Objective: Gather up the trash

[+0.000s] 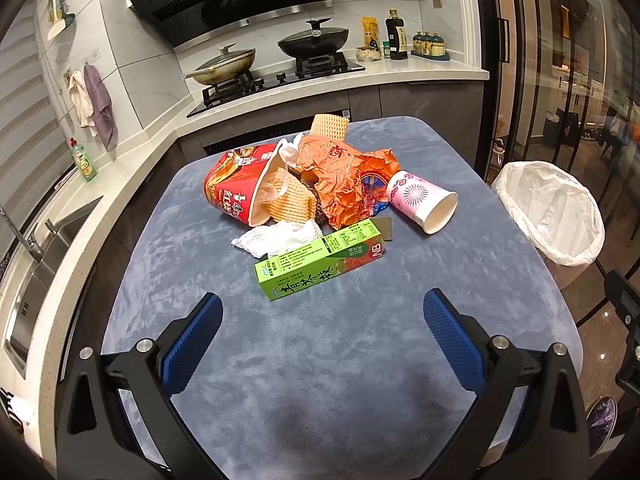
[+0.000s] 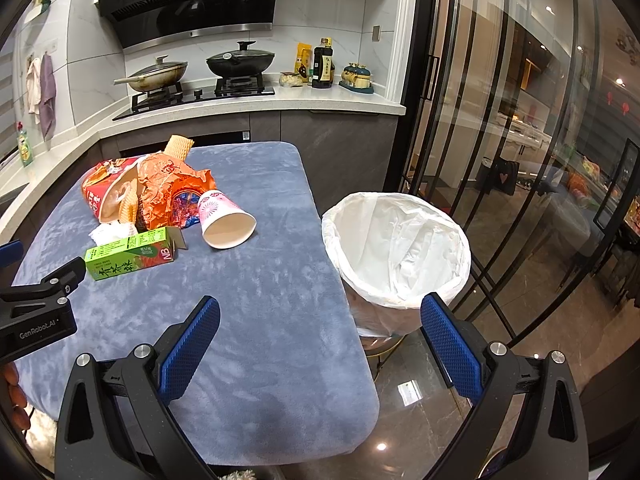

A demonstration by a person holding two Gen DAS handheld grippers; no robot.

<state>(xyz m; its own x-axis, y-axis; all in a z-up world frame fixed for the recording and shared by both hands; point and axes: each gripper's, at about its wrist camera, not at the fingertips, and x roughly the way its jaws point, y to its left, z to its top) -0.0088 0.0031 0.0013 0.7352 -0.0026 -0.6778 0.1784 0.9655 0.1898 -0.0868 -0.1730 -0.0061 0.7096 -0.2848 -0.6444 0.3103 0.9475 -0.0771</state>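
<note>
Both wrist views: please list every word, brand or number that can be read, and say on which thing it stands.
"NB": on the end of the green carton, near its open flap.
"GenRobot.AI": on the black body of the left hand-held gripper, seen in the right wrist view.
Large Chinese characters on the green carton, red noodle cup and orange wrapper: not surely readable.
Fine print, soy sauce bottle label: too small.

walls: pale tile (image 2: 96, 80) | floor: glossy dark stone (image 2: 420, 392) | right: glass sliding doors (image 2: 500, 140) | counter: white (image 2: 320, 104)
</note>
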